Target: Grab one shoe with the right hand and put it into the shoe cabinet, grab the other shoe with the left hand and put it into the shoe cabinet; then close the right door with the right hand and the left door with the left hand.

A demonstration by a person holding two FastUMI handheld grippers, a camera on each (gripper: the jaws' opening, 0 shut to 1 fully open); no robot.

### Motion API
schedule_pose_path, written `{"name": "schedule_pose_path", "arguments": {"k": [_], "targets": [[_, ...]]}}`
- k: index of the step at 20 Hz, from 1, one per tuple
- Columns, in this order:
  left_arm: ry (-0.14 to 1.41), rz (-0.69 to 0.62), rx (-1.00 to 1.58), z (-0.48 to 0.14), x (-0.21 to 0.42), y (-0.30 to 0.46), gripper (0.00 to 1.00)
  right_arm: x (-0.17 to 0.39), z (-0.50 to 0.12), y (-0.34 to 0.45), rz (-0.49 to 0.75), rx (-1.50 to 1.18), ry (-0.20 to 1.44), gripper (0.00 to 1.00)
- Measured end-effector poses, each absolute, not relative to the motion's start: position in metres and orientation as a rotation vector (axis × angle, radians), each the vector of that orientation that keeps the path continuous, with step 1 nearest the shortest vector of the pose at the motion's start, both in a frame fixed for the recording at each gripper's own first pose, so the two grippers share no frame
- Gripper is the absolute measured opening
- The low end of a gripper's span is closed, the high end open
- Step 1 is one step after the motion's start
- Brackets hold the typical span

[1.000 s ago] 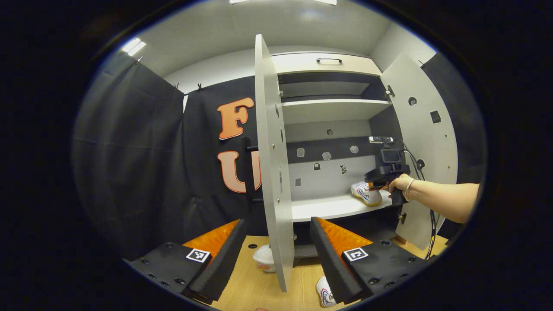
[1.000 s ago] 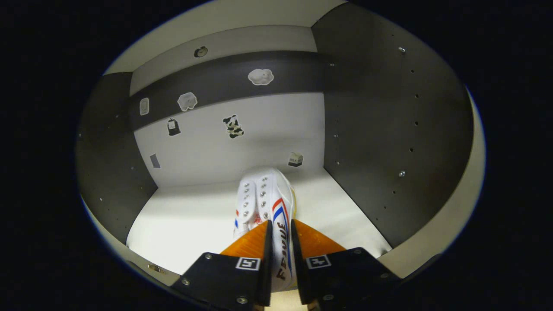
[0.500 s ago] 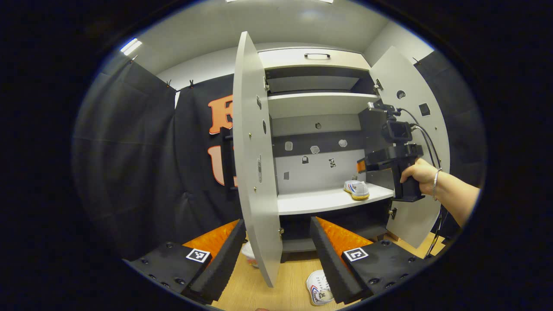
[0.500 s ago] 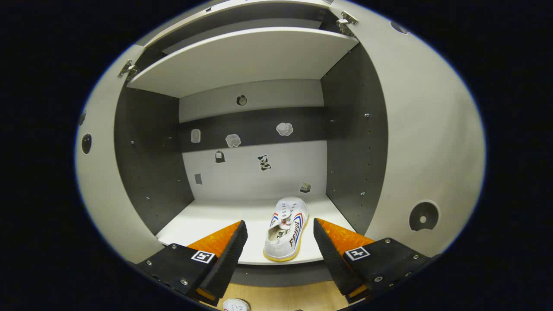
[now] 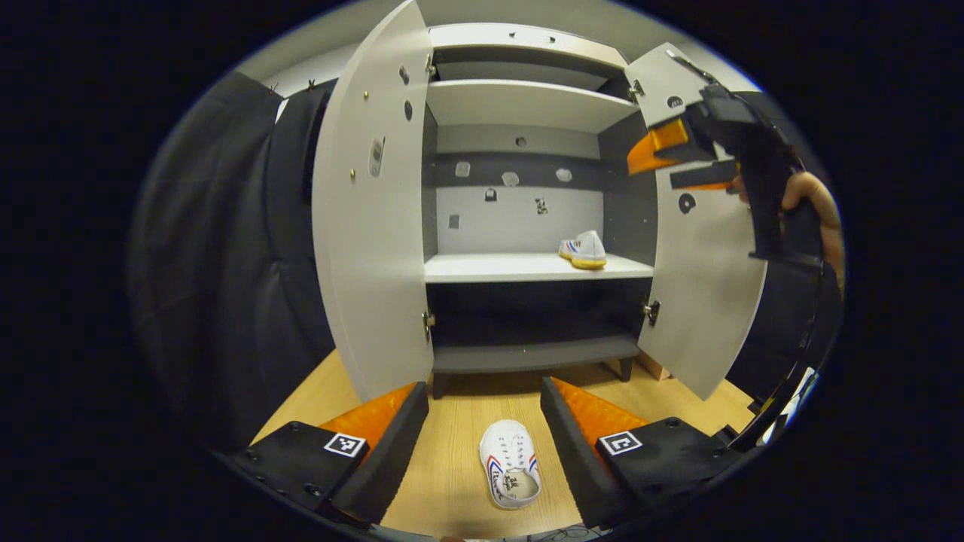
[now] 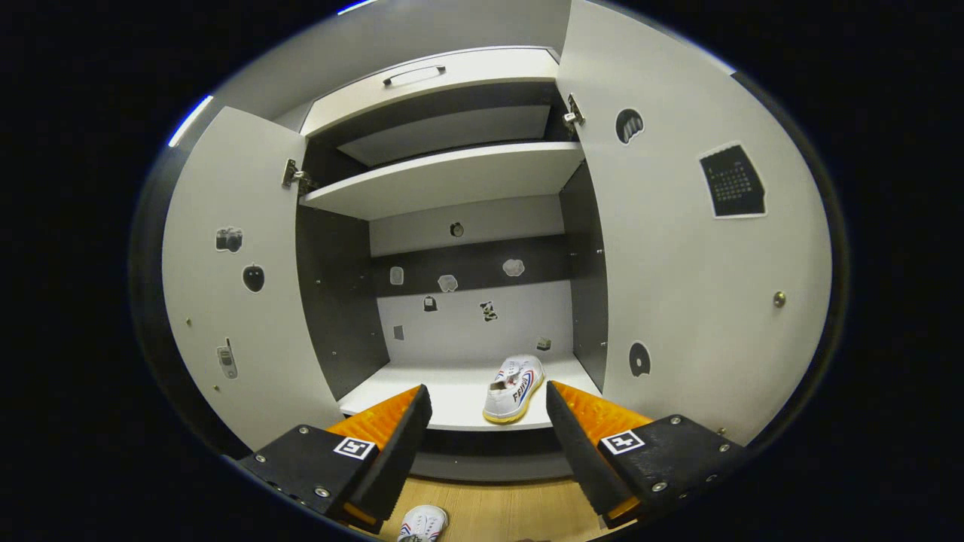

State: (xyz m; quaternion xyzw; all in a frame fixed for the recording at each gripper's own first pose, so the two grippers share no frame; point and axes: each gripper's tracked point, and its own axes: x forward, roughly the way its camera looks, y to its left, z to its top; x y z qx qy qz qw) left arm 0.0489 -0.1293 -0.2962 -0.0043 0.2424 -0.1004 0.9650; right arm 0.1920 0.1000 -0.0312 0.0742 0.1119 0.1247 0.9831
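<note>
My left gripper (image 5: 483, 444) is spread wide and empty above the second shoe (image 5: 510, 462) on the wooden floor (image 5: 452, 467). My right gripper (image 6: 487, 440) is also wide, empty, facing the first shoe (image 6: 514, 388) on the cabinet's middle shelf (image 6: 452, 395). Both doors stand open.

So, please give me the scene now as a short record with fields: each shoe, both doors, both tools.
shoe on shelf: white canvas shoe with red and blue stripes lies on the right part of the pale middle shelf, released
shoe on floor: second white shoe lies on the wooden floor before the grey shoe cabinet
left door: open
right door: open
left tool: open, empty, above the floor shoe
right tool: open, empty, outside the cabinet
</note>
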Motion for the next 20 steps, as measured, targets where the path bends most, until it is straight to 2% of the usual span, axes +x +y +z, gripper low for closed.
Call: {"name": "schedule_pose_path", "arguments": {"k": [5, 11, 20], "targets": [[0.667, -0.219, 0.058, -0.393, 0.037, -0.128, 0.97, 0.166, -0.013, 0.076, 0.241, 0.156, 0.194, 0.93], [0.832, -0.225, 0.091, -0.467, 0.021, -0.124, 0.97, 0.149, 0.003, 0.046, 0.19, 0.113, 0.146, 0.93], [1.005, -0.275, 0.032, -0.521, 0.014, -0.129, 0.97, 0.138, -0.005, 0.027, 0.167, 0.098, 0.155, 0.93]]}}
